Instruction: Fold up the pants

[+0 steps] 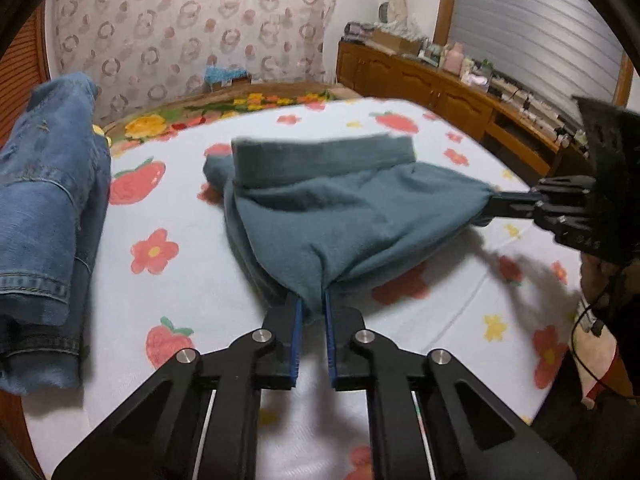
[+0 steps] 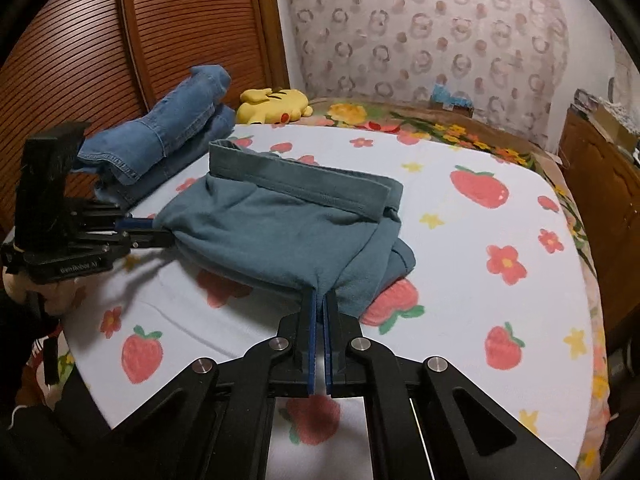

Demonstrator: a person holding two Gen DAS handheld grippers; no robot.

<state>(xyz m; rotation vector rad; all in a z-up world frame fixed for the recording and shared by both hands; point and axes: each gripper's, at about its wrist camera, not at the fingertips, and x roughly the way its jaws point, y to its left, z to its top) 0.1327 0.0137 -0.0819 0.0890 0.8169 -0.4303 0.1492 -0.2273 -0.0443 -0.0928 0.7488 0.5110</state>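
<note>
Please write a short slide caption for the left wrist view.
Both grippers, left and right, pinch the teal pants on a strawberry-print sheet.

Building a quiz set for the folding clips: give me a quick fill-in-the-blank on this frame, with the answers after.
1. Both grippers are shut on the near edge of the ____ pants.
2. The left gripper and the right gripper each pinch one ____ of that edge.
3. The folded jeans lie beside a yellow ____ toy.
4. The bed sheet is printed with flowers, stars and ____.

Missing words: teal; corner; plush; strawberries
</note>
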